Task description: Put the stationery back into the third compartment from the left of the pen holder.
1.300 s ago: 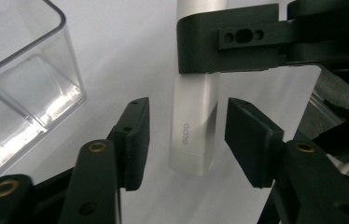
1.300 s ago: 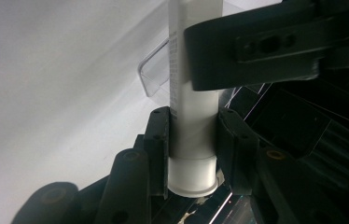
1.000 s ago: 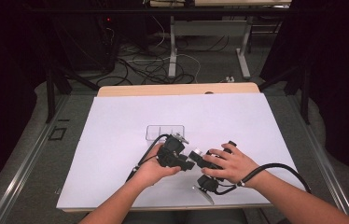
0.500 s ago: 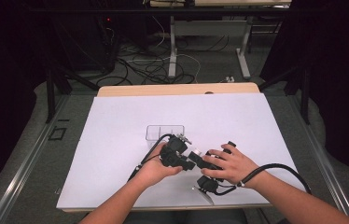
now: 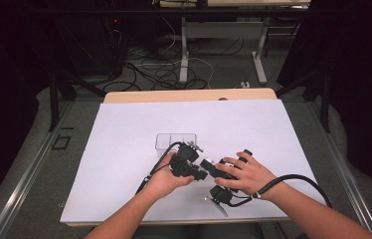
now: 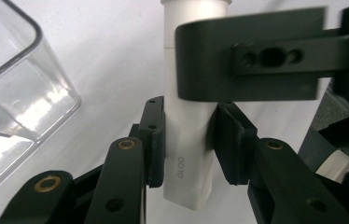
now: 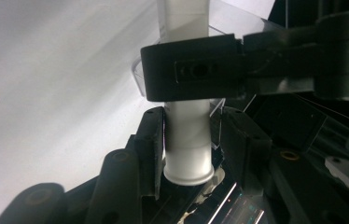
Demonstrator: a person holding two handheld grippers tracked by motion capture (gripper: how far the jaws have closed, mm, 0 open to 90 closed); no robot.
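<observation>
Over the last second little has shifted: both grippers stay together near the front of the surface [image 5: 124, 149], just beside the clear box [image 5: 175, 141]. The left gripper [image 6: 189, 140] clamps the white tube's [image 6: 186, 154] flat end, the right gripper [image 7: 186, 140] its round cap end, so a twist or pull looks imminent.

Readable text: "GLOO" | on: white glue stick [image 6: 189, 140] you grip | place: lower centre of left gripper view, running sideways
</observation>
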